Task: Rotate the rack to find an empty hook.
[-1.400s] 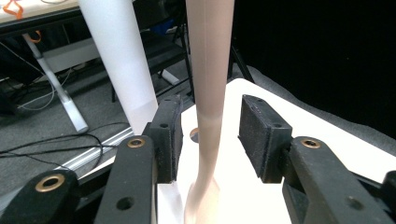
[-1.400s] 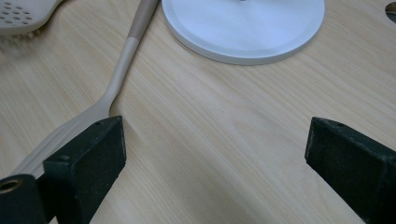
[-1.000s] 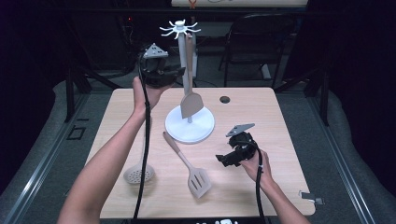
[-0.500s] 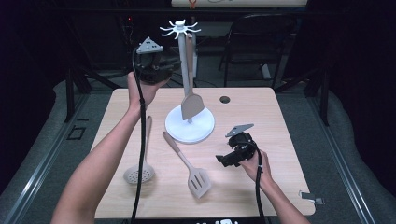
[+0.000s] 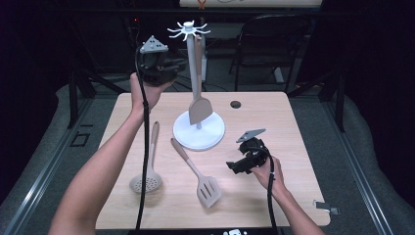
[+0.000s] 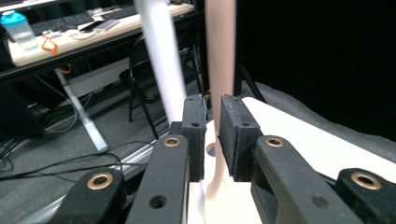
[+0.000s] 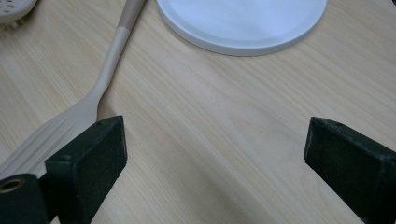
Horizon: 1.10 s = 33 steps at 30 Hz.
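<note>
Lab: dark curtains (image 5: 372, 73), cluttered desk (image 6: 70, 39)

The person's left forearm stretches forward, its hand raising the black left gripper (image 5: 172, 68) high, jaws narrowed to a slim gap after closing. The right hand (image 5: 268, 169) rests low, its black right gripper (image 5: 234, 166) spread wide.

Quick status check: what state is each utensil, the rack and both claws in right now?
Left claw: raised beside the rack, jaws just been closing around the hanging spatula's handle.
Hanging spatula: upright, hanging from the rack.
Rack: upright on its white base.
Slotted turner: lying flat on the table.
Skimmer: lying flat.
Right claw: open, empty, low over the table.
</note>
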### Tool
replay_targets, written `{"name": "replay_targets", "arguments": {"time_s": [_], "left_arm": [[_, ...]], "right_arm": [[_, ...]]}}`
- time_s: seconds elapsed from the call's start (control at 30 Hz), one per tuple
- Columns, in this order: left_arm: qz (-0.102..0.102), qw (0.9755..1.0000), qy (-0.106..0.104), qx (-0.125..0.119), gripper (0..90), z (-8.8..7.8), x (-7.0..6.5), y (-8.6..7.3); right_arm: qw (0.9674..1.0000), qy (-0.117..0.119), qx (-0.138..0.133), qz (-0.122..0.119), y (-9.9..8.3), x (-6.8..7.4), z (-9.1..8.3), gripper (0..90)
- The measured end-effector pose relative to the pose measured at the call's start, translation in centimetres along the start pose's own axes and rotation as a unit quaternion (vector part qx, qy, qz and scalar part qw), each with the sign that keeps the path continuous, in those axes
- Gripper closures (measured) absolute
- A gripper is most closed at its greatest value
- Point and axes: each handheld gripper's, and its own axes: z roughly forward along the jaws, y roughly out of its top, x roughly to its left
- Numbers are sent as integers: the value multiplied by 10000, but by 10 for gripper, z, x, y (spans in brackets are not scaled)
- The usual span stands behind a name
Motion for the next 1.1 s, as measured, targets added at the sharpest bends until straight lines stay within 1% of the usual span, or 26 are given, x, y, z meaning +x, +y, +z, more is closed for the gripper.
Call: {"name": "replay_targets", "arguments": {"time_s": [0.1,0.13,0.2,0.3,0.43,0.53,0.6,0.67,0.7,0.73,0.8,0.87,0.93,0.97,1.1], "left_arm": [[-30,10000,58,29,804,-2,2,-1],[-26,10000,67,56,805,-3,3,-1],[-37,9999,101,52,807,-5,4,-1],[-44,9999,117,51,810,-5,5,0],[-6,9999,99,22,827,-7,4,4],[68,9999,101,9,856,-8,1,8],[77,9999,108,-39,880,-9,-1,10],[84,9999,78,-72,893,-10,-3,12],[72,9999,54,-93,897,-11,-3,13],[44,9999,33,-124,898,-11,-4,14],[49,9998,29,-169,899,-12,-4,18],[46,9997,-23,-237,899,-12,-5,21],[62,9996,-59,-281,899,-12,-6,26],[72,9995,-82,-298,899,-11,-7,28],[108,9992,-69,-368,899,-10,-9,36]], "right_arm": [[10000,49,-28,-30,3,1,1,56],[10000,23,-28,-32,3,2,2,56],[9999,71,-46,-57,5,2,3,57],[10000,37,-13,-87,7,2,3,57],[9999,16,-36,-99,8,2,4,59],[9999,16,-9,-103,7,2,4,63],[9999,29,23,-114,6,1,4,69],[9999,1,13,-100,6,1,3,70],[9999,-15,40,-135,6,1,2,71],[9999,-16,42,-162,6,0,2,71],[9999,-2,-10,-102,6,2,2,72],[9999,-14,-25,-116,6,2,3,73],[9999,-8,44,-164,7,0,3,73],[9999,-16,22,-136,7,0,4,73],[9999,-7,26,-125,7,-1,4,74]]}}
